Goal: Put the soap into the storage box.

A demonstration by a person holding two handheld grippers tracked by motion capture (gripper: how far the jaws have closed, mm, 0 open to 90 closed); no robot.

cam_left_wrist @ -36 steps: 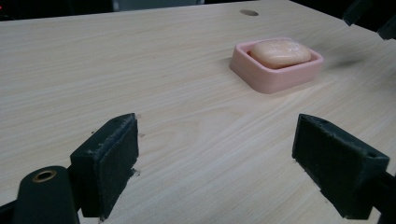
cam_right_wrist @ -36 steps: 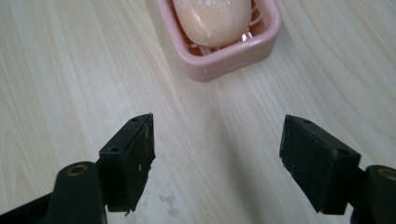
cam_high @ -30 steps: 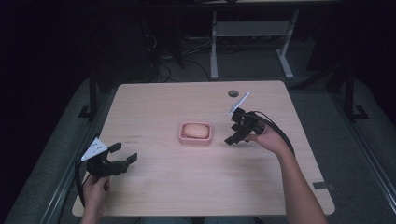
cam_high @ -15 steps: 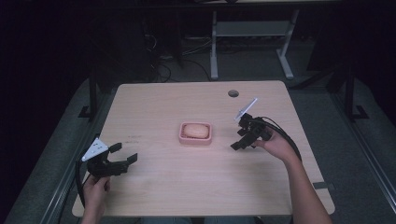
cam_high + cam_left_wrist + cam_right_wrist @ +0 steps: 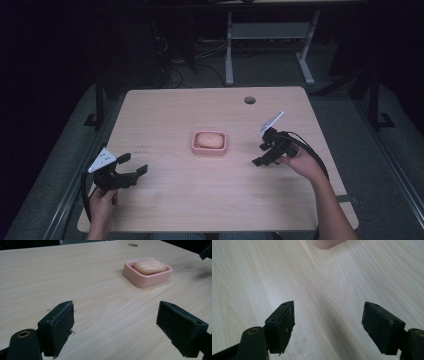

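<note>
Soap [image 5: 210, 139] is lying in its pink dish [image 5: 196, 149], mid-tabletop [image 5: 200, 200]. You are holding your right gripper [image 5: 261, 154] wide open just beside it; your left gripper [image 5: 134, 164], also open, is sitting near the left edge.

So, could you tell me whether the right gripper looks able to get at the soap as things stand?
Probably yes: the right gripper is open, and only bare table lies between it and the soap in its dish.
</note>
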